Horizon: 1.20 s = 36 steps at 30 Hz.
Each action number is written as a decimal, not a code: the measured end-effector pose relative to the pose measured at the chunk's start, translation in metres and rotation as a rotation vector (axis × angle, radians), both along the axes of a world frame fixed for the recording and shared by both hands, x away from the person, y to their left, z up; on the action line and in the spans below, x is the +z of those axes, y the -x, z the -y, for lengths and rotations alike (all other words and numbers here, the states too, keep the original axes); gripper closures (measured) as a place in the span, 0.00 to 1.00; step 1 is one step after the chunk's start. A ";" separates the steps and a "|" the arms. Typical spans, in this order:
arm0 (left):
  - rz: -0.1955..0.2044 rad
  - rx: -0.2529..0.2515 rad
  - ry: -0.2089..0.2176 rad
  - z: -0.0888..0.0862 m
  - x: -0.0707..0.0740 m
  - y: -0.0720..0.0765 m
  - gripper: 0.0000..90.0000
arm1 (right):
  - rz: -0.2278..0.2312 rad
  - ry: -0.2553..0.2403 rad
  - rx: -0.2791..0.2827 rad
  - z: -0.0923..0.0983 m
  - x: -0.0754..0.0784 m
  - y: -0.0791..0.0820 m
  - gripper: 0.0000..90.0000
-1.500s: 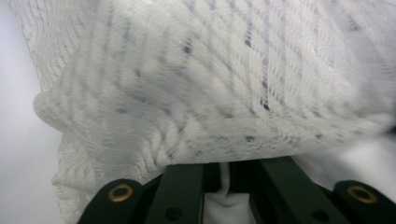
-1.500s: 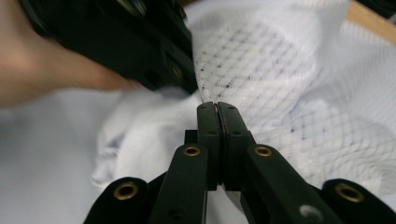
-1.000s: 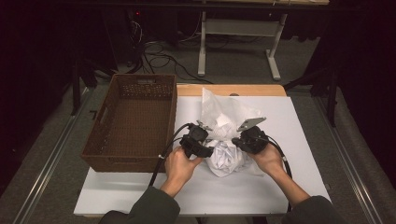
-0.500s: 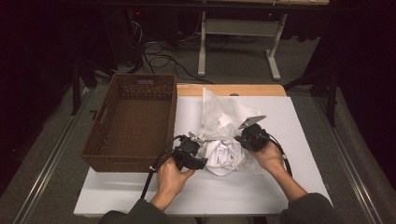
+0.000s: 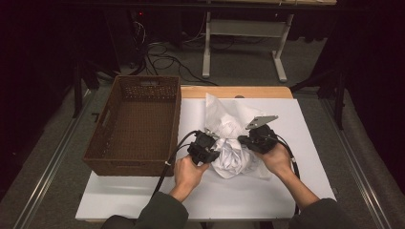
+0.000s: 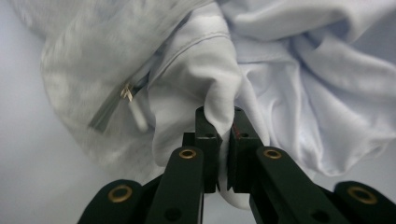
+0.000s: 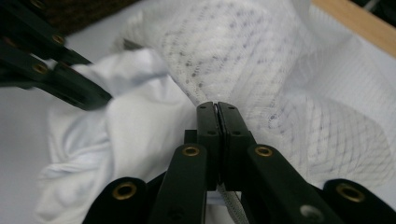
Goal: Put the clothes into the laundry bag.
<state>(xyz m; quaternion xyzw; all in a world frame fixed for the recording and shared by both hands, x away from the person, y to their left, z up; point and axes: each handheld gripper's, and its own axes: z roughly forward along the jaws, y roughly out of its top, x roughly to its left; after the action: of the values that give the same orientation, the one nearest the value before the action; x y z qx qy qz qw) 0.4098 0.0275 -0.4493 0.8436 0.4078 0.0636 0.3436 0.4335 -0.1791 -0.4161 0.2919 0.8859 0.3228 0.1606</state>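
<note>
A white garment (image 5: 234,161) lies bunched on the table, partly inside a white mesh laundry bag (image 5: 224,117). My left gripper (image 5: 214,153) is at the garment's left side. In the left gripper view its jaws have just been closing and now pinch a fold of the garment (image 6: 299,93), so the left gripper (image 6: 223,114) is shut on it. The bag's zipper (image 6: 122,95) lies to the left. My right gripper (image 5: 244,141) is at the bag's right side. In the right gripper view the right gripper (image 7: 217,108) is shut on the mesh bag's (image 7: 261,60) edge.
An empty brown wicker basket (image 5: 137,164) stands at the table's left side, close to my left hand. The white tabletop (image 5: 239,202) has bare room in front and to the right. The left gripper's cable (image 5: 167,164) runs along the basket's corner.
The left gripper drew back a little toward the left, then came in again and closed on a fold of the garment. The right gripper has kept still on the bag.
</note>
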 end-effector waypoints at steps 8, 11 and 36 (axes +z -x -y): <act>0.024 0.000 0.032 0.023 0.011 -0.019 0.95 | 0.037 -0.019 0.057 -0.009 0.020 0.016 1.00; 0.004 0.039 0.018 0.026 -0.002 -0.032 0.95 | 0.011 -0.004 0.060 -0.008 0.012 0.013 1.00; -0.023 0.068 -0.116 -0.022 0.008 0.004 0.59 | -0.033 0.102 -0.003 -0.002 -0.022 -0.004 0.98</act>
<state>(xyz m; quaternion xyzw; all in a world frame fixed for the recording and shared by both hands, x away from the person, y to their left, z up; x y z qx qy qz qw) 0.4063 0.0498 -0.4413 0.8484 0.4358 0.0889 0.2869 0.4372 -0.1766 -0.4383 0.2901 0.9032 0.2722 0.1611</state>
